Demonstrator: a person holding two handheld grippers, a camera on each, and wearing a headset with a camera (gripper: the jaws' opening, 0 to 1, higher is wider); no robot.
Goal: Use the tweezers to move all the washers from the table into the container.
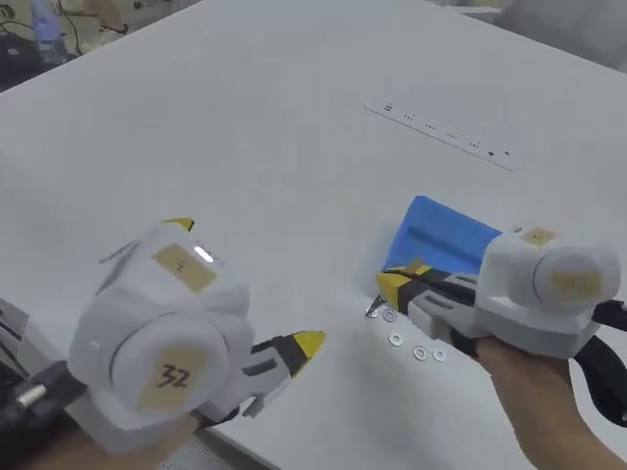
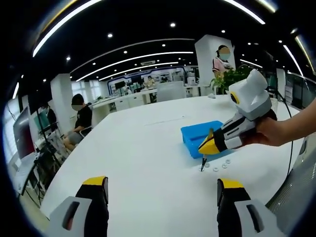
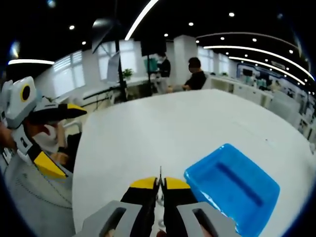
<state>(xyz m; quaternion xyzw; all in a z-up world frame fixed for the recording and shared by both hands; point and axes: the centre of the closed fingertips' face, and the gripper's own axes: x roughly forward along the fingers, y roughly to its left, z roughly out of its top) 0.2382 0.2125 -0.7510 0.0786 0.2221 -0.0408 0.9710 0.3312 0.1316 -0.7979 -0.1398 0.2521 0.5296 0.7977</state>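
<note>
Several small metal washers lie in a loose row on the white table, just in front of the blue container. My right gripper is shut on thin tweezers, whose tip points down at the table beside the leftmost washer. In the right gripper view the tweezers stick out between the closed jaws of the right gripper, with the container to the right. My left gripper is open and holds nothing, well left of the washers and the container.
The white table stretches far ahead, with a faint printed strip beyond the container. Its near edge runs under my left gripper. People sit at desks far off in the room.
</note>
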